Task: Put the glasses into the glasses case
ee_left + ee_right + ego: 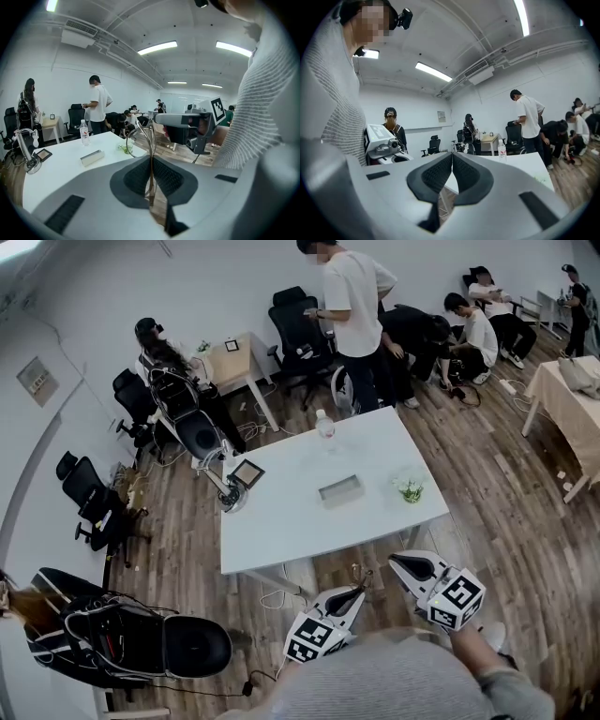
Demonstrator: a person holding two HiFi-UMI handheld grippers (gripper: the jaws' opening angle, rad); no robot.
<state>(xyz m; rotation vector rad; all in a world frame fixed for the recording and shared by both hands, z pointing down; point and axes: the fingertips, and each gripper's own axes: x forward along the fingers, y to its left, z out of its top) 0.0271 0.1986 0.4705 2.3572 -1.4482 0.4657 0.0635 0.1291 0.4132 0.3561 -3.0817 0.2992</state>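
Both grippers are held off the near side of the white table (281,517), above the wooden floor. My left gripper (355,593) (151,161) is shut on a pair of thin wire-framed glasses (140,139); their rim sticks out beyond the jaws. Flat on the middle of the table lies the grey glasses case (340,489) (92,157), well ahead of both grippers. My right gripper (397,563) (451,161) is shut with nothing between its pads, and it hangs just to the right of the left one.
A water bottle (324,425) stands at the table's far edge, and a small glass with a plant (410,487) sits at its right. A tablet-like device (247,472) rests at the left. Office chairs and several people fill the room beyond.
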